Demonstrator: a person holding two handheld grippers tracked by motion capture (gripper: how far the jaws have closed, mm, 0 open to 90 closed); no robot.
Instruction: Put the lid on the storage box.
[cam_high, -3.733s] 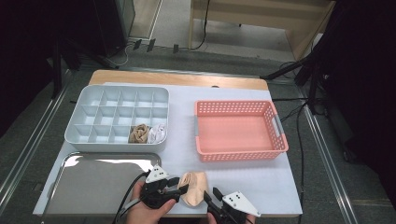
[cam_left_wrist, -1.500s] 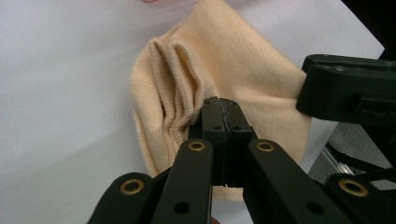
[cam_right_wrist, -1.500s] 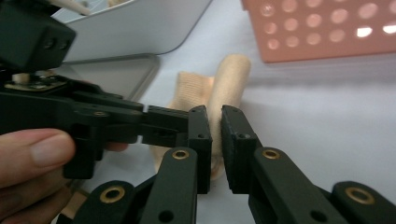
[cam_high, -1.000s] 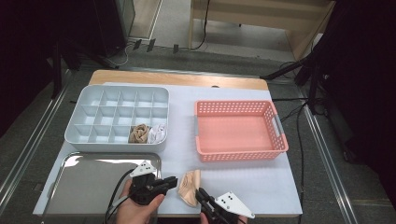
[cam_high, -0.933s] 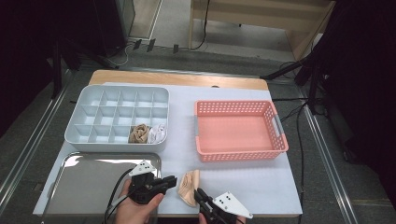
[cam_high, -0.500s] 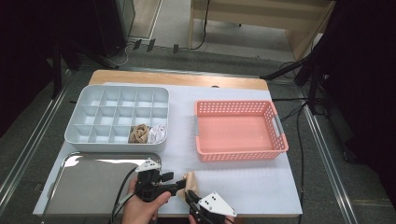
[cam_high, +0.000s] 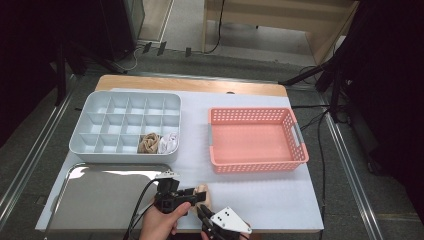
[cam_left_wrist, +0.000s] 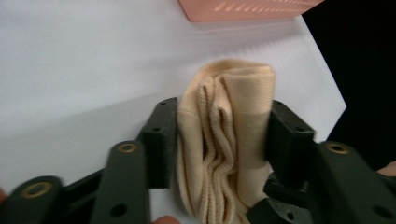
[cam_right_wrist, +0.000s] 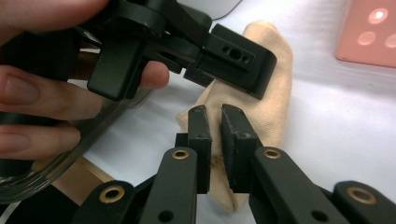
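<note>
Steel tray (cam_high: 100, 195), near-left of table. Left gripper (cam_left_wrist: 219, 135), jaws clamped on folded beige sock (cam_left_wrist: 229, 140), at near table edge just right of tray. Right gripper (cam_right_wrist: 212, 126), jaws nearly shut over sock's near end, grip uncertain. Pink basket (cam_high: 255, 137), far right.

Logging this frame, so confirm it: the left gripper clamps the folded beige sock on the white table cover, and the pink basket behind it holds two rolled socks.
One thing is wrong: the pink basket is empty in the high view. The two rolled socks sit in the grey divided tray. The left gripper does clamp the folded beige sock on the white table cover.
</note>
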